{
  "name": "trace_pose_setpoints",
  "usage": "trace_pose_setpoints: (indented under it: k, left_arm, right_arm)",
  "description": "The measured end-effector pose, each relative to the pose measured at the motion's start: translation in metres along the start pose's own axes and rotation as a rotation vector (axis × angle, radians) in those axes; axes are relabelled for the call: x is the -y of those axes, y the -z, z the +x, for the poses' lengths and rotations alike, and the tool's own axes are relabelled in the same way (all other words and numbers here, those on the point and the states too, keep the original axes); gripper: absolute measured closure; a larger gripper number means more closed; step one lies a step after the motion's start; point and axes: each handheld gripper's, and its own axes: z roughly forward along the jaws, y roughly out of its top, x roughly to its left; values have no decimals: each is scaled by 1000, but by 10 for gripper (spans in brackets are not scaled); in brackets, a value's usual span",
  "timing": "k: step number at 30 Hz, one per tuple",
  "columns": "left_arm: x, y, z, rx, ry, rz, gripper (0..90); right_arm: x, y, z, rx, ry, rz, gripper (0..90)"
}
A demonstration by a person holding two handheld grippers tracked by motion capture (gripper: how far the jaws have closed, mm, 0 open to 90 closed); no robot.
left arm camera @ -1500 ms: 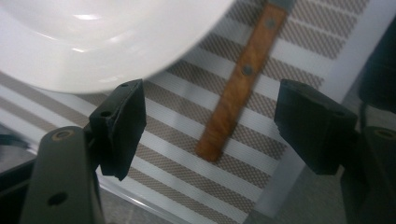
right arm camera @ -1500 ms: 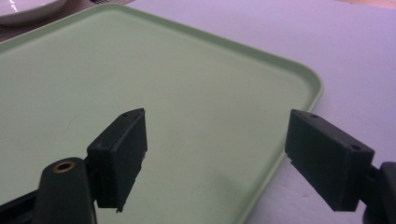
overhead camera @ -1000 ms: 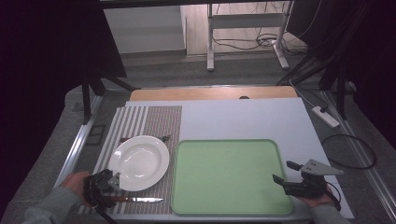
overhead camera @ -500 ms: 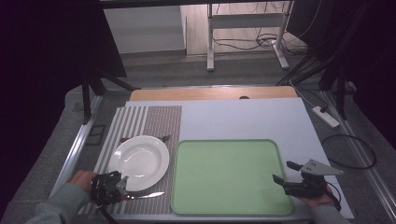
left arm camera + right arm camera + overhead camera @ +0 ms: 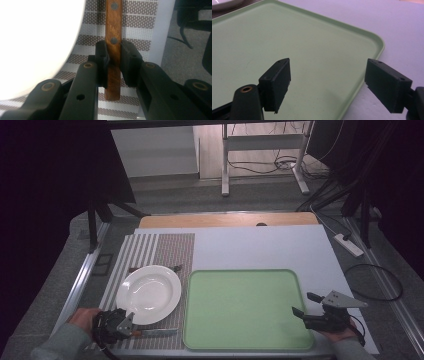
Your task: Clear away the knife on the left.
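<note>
The left gripper (image 5: 113, 60) is down low at the near edge of the striped mat (image 5: 167, 251), and its jaws have just been closing: now the pads pinch the brown wooden handle of the knife (image 5: 114, 32) from both sides. The handle runs straight ahead out of the jaws, two rivets showing, its butt end poking back toward the hand. The knife lies flat on the mat, the blade pointing away toward the green tray (image 5: 247, 307). Just beside the left gripper sits the white plate (image 5: 149, 293), close to the knife. Over at the tray's far corner, the right gripper (image 5: 327, 82) hangs above the rim, jaws spread wide, nothing between them.
</note>
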Motion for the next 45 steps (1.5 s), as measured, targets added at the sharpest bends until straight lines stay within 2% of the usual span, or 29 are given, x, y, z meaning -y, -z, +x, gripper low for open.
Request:
trace_pose_setpoints:
  k: [6, 9, 12, 16, 18, 21, 23, 25, 27, 28, 30, 34, 37, 41, 45]
  left_arm:
    - [1, 10, -8, -55, 12, -26, 760]
    - [2, 12, -11, -77, 58, -92, 759]
    - [0, 13, -13, -81, 108, -163, 760]
    - [-7, 14, -18, -90, 144, -259, 760]
    - [-13, 16, -20, -96, 176, -308, 759]
    - [-17, 17, -20, -101, 188, -326, 759]
    - [-24, 18, -20, -102, 218, -360, 760]
    - [-29, 18, -19, -96, 228, -360, 760]
    - [-36, 17, -19, -107, 231, -356, 760]
    - [-45, 16, -16, -106, 241, -366, 760]
    - [-48, 16, -15, -107, 244, -372, 759]
    - [-66, 16, -11, -130, 246, -384, 760]
    - [-76, 15, -9, -132, 251, -399, 760]
    - [-88, 13, -4, -156, 281, -426, 760]
    - [-98, 11, 0, -157, 305, -438, 760]
  right_arm:
    - [0, 0, 0, 1, 2, 0, 218]
    - [0, 0, 0, 0, 2, 0, 218]
    - [0, 0, 0, 1, 1, -1, 218]
    - [0, 0, 0, 2, 3, 0, 218]
    - [0, 0, 0, 2, 2, -1, 218]
    - [0, 0, 0, 2, 3, 0, 218]
    - [0, 0, 0, 2, 6, 1, 218]
    - [0, 0, 0, 2, 5, 1, 218]
    - [0, 0, 0, 3, 4, 2, 218]
    - [0, 0, 0, 3, 5, 2, 218]
    - [0, 0, 0, 3, 6, 2, 218]
    - [0, 0, 0, 4, 8, 1, 218]
    - [0, 0, 0, 4, 7, 1, 218]
    - [0, 0, 0, 4, 8, 2, 219]
    - [0, 0, 1, 5, 10, 1, 219]
